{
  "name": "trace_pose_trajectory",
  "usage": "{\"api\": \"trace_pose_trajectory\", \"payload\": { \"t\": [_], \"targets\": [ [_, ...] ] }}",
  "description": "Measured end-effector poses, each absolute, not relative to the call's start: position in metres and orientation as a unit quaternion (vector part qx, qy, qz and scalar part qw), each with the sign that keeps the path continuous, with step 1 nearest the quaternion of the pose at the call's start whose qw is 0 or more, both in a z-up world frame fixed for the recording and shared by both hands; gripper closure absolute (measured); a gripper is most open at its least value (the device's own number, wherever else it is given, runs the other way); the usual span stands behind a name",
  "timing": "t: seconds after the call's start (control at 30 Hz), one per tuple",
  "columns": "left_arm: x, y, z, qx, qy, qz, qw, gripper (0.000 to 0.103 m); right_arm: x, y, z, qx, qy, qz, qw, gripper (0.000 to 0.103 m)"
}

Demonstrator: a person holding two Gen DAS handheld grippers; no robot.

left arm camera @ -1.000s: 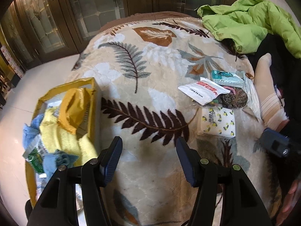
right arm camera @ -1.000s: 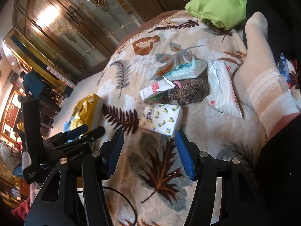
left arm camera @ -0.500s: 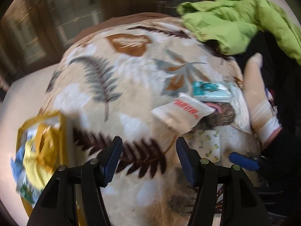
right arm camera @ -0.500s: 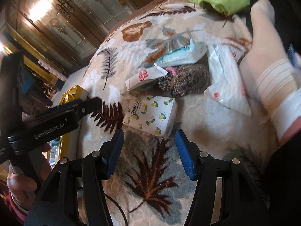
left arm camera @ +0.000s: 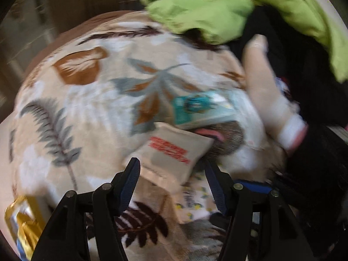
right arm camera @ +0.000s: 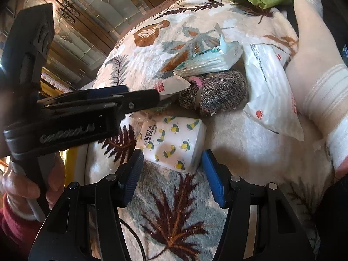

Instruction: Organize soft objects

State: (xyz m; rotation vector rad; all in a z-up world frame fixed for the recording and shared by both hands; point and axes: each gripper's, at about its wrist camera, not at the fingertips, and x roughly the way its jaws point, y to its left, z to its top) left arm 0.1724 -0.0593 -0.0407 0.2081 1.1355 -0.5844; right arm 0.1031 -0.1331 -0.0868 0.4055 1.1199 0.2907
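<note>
A: Both our grippers sit with jaws spread, holding nothing. The right gripper [right arm camera: 173, 174] has the lemon pack [right arm camera: 174, 143] just ahead, its near corner between the jaws; the left gripper [left arm camera: 171, 180] is at the red-print pack [left arm camera: 171, 152].

B: Risk, as we judge it — the packs lie in a heap. The red-print pack leans on the hedgehog toy [right arm camera: 217, 93] with the teal pack [right arm camera: 208, 61] on top, so pulling one may drag the rest.

A: And the lemon pack is squashy; a corner pinch could slip.

B: The blanket [right arm camera: 195, 206] is plush and humped over a bed — things may slide. A socked foot [right arm camera: 315, 65] crowds the right side, a green jacket [left arm camera: 217, 6] lies beyond, and glazed wooden doors [right arm camera: 87, 21] stand behind.
</note>
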Motion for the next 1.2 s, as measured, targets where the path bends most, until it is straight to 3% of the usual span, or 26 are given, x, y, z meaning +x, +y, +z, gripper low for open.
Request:
{"api": "trace_pose_trajectory", "payload": {
  "t": [0.1,0.57,0.7,0.9,0.97,1.03,1.1,1.2],
  "targets": [
    [0.172,-0.064,-0.041,0.113,0.530,-0.305,0.783,0.033,0.105,-0.133,-0.089,0.194,0.525,0.136,0.817,0.046],
    [0.215,-0.070,-0.077,0.132,0.574,-0.280,0.758,0.033,0.125,-0.116,-0.096,0.172,0.534,0.110,0.821,0.046],
    [0.219,-0.076,-0.079,0.135,0.572,-0.282,0.758,0.033,0.131,-0.106,-0.097,0.160,0.533,0.105,0.825,0.035],
    [0.229,-0.077,-0.085,0.100,0.582,-0.277,0.758,0.034,0.134,-0.097,-0.096,0.126,0.536,0.094,0.829,0.037],
    [0.234,-0.069,-0.085,0.075,0.585,-0.273,0.760,0.039,0.133,-0.099,-0.095,0.129,0.539,0.099,0.826,0.045],
    [0.236,-0.064,-0.085,0.070,0.585,-0.256,0.766,0.061,0.128,-0.106,-0.092,0.139,0.535,0.102,0.827,0.061],
    [0.237,-0.056,-0.084,0.050,0.587,-0.244,0.771,0.074,0.123,-0.114,-0.087,0.155,0.528,0.104,0.828,0.069],
    [0.239,-0.045,-0.085,0.020,0.593,-0.232,0.771,0.083,0.118,-0.118,-0.086,0.157,0.529,0.109,0.827,0.071]
  ]
}}
